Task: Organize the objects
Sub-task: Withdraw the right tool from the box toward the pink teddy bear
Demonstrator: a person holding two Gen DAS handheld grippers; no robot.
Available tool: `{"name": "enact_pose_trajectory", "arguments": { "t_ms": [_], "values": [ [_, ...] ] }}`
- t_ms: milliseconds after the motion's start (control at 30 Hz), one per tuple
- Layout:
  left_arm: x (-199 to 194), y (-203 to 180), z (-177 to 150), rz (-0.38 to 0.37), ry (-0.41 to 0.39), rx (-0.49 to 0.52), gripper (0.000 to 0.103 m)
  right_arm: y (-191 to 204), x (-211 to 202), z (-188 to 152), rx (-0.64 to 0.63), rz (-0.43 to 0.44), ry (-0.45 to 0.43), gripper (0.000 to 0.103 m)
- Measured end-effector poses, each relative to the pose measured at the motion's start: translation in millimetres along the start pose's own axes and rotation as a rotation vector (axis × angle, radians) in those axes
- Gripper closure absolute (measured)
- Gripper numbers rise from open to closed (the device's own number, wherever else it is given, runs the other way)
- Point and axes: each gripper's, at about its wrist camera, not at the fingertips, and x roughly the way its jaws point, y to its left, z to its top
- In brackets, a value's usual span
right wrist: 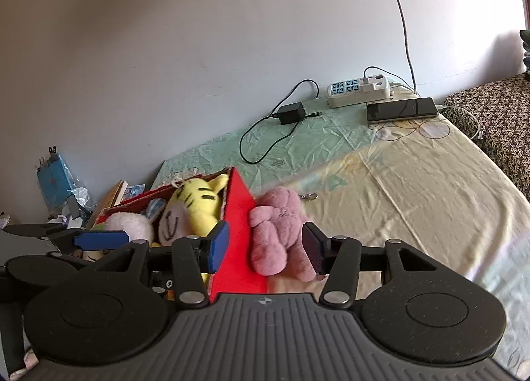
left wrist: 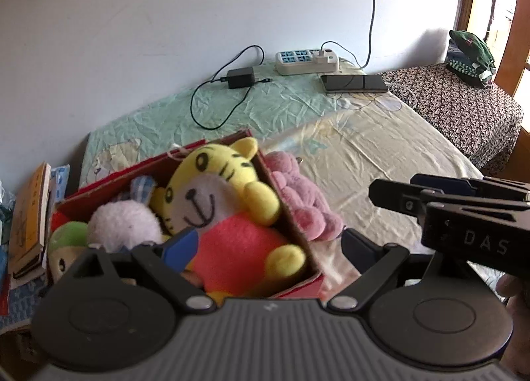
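Red box (left wrist: 299, 288) holds tiger plush (left wrist: 212, 192).

Each gripper is matte black: a ribbed grey-black housing flanked by two round discs, with angular linkage arms pinned by silver rivets. The left gripper (left wrist: 268, 248) and right gripper (right wrist: 266, 246) carry blue pads (right wrist: 219, 246) on their fingers. White letters "DAS" mark the right one's side. Bare skin shows on a hand (left wrist: 511, 295)
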Motion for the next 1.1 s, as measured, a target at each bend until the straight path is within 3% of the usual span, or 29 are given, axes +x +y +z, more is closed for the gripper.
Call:
{"name": "enact_pose_trajectory", "arguments": {
  "t_ms": [533,1100],
  "values": [
    [22,-47,19,0.065,0.045,-0.021,0.01,-52,14,18,-0.006,0.055,0.084,0.05],
    [48,-82,25,0.072,0.118,-0.002,0.01,-90,25,17,0.038,0.067,0.15,0.05]
  ]
}}
